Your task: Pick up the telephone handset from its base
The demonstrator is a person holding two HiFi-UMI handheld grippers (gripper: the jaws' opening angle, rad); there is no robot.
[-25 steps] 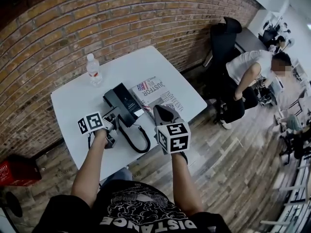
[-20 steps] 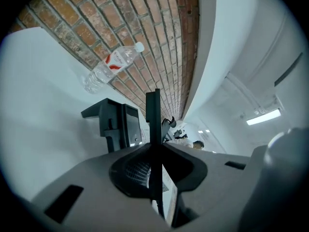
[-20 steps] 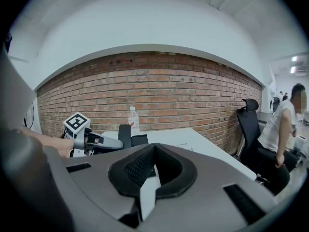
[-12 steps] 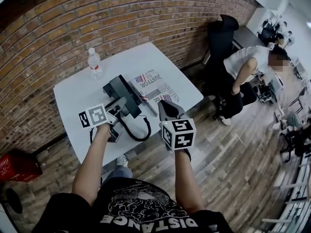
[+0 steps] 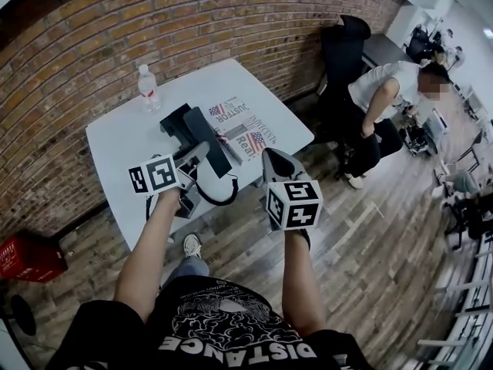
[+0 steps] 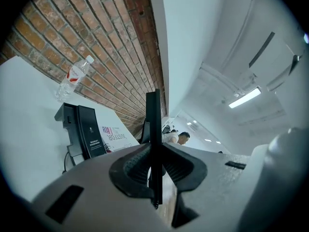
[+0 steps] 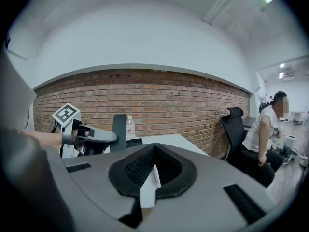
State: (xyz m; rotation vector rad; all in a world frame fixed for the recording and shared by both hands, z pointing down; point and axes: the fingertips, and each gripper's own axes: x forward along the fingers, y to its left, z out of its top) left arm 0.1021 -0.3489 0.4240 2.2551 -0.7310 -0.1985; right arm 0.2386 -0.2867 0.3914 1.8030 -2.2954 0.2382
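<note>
From above, the left gripper (image 5: pixel 196 153) is holding the handset (image 5: pixel 209 137) lifted clear, just in front of the base (image 5: pixel 174 120) on the table (image 5: pixel 115 149), with the cord (image 5: pixel 219 200) hanging below; the right gripper (image 5: pixel 272 159) is hovering well to the right of the base, off the table's edge. From the left gripper, its jaws are clamping the handset (image 6: pixel 153 115) edge-on, the base (image 6: pixel 79 128) is standing to the left, and a bottle (image 6: pixel 72 79) is standing behind the base. From the right gripper (image 7: pixel 153 151), its jaws are resting together and gripping nothing, while the left gripper (image 7: pixel 108 138) is holding the handset (image 7: pixel 119 128) upright at the left.
</note>
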